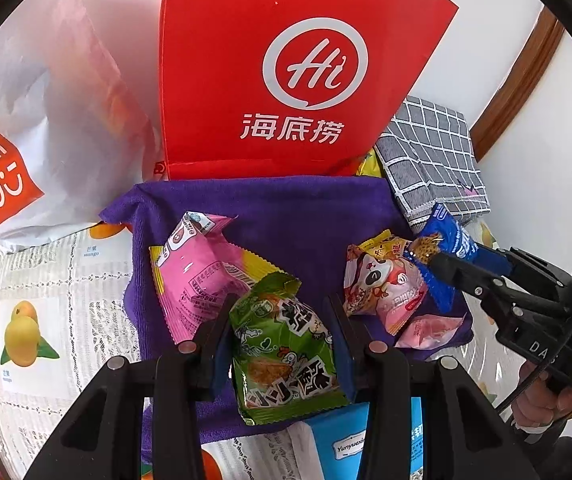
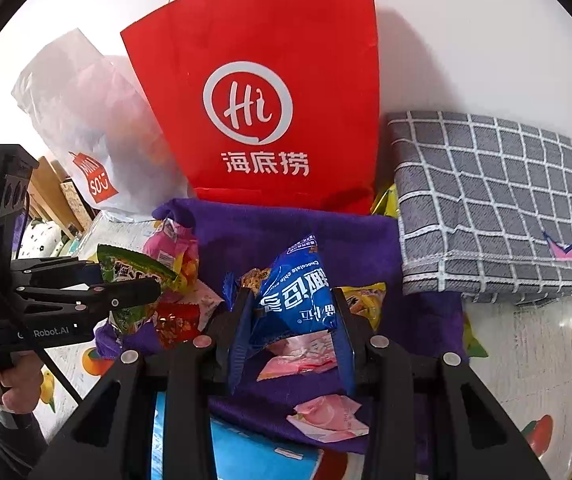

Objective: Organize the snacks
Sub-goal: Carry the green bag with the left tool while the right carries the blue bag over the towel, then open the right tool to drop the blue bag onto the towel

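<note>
Two packets gripped: my left hand-held gripper [image 1: 282, 344] clamps 1 green snack pack [image 1: 286, 354], right hand-held gripper [image 2: 293, 320] clamps 1 blue cookie pack [image 2: 295, 300], both over purple cloth [image 1: 286, 216] w/ approx. 4 more snacks.

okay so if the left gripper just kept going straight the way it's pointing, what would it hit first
Probably the pink snack packet lying on the purple towel, just beyond the green snack packet the left gripper holds. Depth is hard to judge; it might reach bare towel instead.
</note>
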### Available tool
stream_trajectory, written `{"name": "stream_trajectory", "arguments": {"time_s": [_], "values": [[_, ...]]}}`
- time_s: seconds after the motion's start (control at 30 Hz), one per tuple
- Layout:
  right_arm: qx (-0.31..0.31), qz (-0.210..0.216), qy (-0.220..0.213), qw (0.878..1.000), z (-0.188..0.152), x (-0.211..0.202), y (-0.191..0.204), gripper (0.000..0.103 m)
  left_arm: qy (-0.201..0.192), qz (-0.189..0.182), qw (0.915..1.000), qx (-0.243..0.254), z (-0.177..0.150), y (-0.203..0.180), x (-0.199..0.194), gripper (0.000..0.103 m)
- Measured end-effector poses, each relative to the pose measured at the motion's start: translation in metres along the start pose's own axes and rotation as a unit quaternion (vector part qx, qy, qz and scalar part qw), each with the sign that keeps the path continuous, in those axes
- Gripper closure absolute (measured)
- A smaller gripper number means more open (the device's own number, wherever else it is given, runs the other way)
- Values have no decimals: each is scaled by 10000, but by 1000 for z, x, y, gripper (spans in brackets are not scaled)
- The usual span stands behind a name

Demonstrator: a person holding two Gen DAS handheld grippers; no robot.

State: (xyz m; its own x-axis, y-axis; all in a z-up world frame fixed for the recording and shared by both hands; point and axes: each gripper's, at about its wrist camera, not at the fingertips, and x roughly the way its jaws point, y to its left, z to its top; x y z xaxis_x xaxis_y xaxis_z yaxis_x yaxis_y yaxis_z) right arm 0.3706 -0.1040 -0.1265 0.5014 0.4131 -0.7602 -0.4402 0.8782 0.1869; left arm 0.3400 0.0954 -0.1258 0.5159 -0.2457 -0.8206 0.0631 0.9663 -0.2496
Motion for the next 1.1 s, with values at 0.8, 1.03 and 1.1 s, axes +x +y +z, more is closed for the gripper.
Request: {"name": "stream_trajectory", "arguments": {"time_s": [0.8,1.03,1.1], "values": [[-74,-141,679,9976,-9,36,1,65,3,-83,10000,-12,1,0,0,63],[-118,-174,755,9969,-11,38,3,64,10,-99,9999,-12,2,-1,1,63],[-125,-196,784,9967,-11,39,3,64,0,-108,9999,-21,2,-1,1,63]]}}
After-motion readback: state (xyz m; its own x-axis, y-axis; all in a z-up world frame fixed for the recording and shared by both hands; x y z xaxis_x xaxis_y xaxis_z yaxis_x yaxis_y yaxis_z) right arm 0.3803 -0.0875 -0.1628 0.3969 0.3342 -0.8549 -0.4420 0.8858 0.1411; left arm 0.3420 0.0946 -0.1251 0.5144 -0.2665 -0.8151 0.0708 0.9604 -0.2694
